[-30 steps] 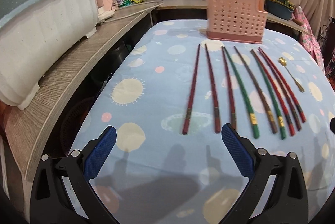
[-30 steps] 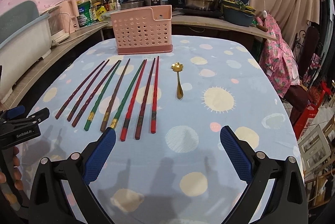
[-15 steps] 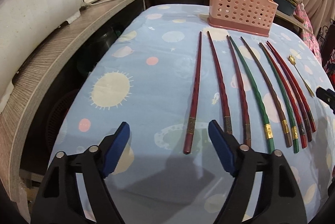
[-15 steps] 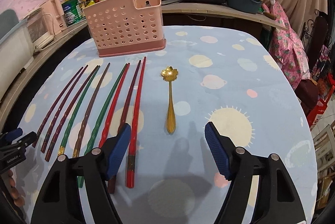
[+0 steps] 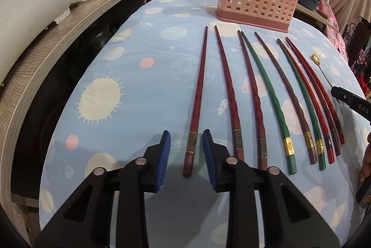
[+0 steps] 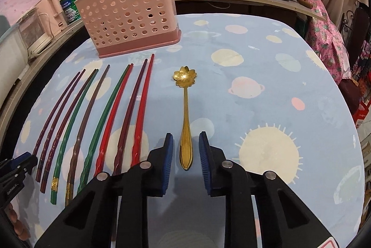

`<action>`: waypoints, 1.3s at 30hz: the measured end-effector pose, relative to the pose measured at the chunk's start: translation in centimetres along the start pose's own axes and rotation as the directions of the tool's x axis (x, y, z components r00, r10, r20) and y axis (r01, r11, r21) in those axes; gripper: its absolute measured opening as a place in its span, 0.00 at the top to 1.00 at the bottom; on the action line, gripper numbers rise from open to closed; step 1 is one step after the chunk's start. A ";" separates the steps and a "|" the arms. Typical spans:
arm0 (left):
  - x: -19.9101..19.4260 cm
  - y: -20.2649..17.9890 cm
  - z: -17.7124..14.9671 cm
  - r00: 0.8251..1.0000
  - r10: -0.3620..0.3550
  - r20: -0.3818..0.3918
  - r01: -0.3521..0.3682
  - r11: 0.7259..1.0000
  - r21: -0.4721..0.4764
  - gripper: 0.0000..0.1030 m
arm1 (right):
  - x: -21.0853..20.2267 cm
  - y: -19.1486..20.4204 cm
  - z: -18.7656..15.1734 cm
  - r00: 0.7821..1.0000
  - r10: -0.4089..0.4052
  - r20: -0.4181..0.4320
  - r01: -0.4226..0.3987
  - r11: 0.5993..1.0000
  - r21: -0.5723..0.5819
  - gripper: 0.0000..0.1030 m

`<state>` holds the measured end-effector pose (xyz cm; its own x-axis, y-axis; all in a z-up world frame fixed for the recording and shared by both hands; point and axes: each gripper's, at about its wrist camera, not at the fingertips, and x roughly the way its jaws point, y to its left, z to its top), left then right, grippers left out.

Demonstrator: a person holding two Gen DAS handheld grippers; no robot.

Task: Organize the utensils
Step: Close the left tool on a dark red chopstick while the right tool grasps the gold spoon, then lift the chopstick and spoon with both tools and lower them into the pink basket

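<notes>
Both tools narrowing over utensils on the patterned blue worktop (image 5: 143, 90).
Left tool (image 5: 186, 150) brackets the leftmost dark-red chopstick (image 5: 197, 99), right tool (image 6: 184, 150) the flower-bowled gold spoon (image 6: 185, 118); jaws just closing, pads not touching.

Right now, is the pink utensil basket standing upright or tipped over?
Upright. The pink utensil basket sits flat on its base on the tablecloth, open top facing up.

Left hand-held gripper (image 5: 186, 150) narrowed around leftmost chopstick (image 5: 197, 99); right hand-held gripper (image 6: 184, 150) narrowed around gold spoon (image 6: 185, 118).
</notes>
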<state>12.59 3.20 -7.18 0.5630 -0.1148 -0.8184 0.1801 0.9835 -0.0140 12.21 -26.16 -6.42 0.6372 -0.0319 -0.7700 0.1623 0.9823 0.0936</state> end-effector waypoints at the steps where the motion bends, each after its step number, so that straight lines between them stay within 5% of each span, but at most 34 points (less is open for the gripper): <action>1: 0.0 -0.1 0.1 1.000 -0.002 -0.001 0.002 1.000 0.002 0.82 | 0.0 0.0 0.0 1.000 0.000 0.000 0.000 1.000 0.000 0.85; 6: -0.1 -0.4 0.2 1.000 -0.029 -0.003 0.029 1.000 0.010 0.92 | -0.2 0.1 -0.2 1.000 0.005 -0.003 -0.005 1.000 0.001 0.90; 28: -3.4 -0.7 -1.6 0.998 -0.056 0.023 0.056 0.998 -0.001 0.93 | -4.5 -1.2 -5.5 0.999 -0.016 -0.033 0.016 1.000 0.022 0.92; 30: -3.8 -0.6 -1.7 0.998 -0.064 0.028 0.065 0.998 -0.008 0.93 | -4.9 -1.1 -5.8 0.999 -0.004 -0.037 0.005 1.000 0.028 0.98; 39: -8.6 -0.4 0.5 0.987 -0.097 0.129 0.101 0.995 -0.021 0.94 | -9.8 -0.2 -4.5 0.998 -0.017 0.064 0.017 1.000 0.000 0.98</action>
<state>8.10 3.72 0.20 0.6421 -0.2269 -0.7323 0.2190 0.9697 -0.1084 2.55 -25.23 -1.78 0.6811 -0.0600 -0.7298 0.1727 0.9817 0.0805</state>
